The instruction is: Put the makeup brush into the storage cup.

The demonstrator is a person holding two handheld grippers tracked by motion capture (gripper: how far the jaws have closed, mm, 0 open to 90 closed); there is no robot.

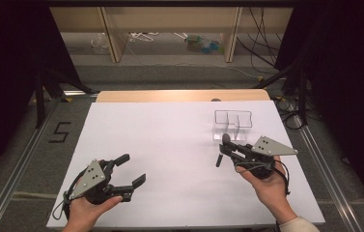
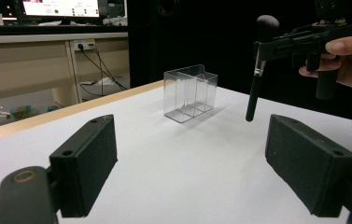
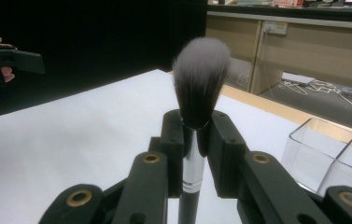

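Gripping soft-bristled makeup brush (image 3: 197,100), right hand-held gripper (image 3: 196,140); clear box (image 1: 232,124) near.

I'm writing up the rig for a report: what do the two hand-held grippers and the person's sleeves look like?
Each black hand-held gripper, left and right, carries a grey three-cornered plate with small holes on top, two flat rectangular black jaw pads, brass-coloured pivot rings and a trailing black cable. A pale cream sleeve cuff shows at the right wrist.
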